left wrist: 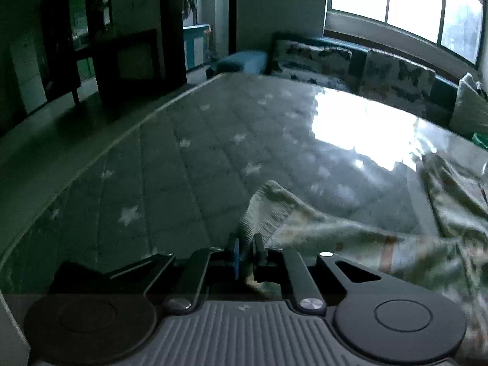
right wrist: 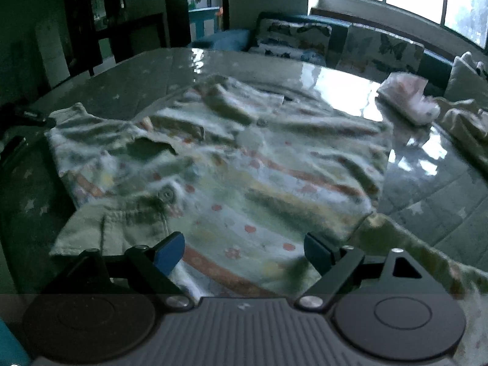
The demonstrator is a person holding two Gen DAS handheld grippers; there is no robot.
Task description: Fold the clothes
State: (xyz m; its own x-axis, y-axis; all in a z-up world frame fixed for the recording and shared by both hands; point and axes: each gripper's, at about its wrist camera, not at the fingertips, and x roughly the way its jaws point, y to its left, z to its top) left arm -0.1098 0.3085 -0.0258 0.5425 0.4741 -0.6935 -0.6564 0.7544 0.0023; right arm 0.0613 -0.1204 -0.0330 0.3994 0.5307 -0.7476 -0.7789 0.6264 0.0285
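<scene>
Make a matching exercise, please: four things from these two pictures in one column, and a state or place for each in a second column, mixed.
Things:
1. left gripper
2. right gripper
3. shirt
4. small folded cloth

States or places:
A. spread out in the middle of the table, crumpled
B. jaws wide apart, above the near edge of the shirt
C. lying at the far right side of the table, near the sofa
D. jaws closed on a ribbed edge of fabric

Pairs: 1-D, 2-B, 3-A, 4-C
</scene>
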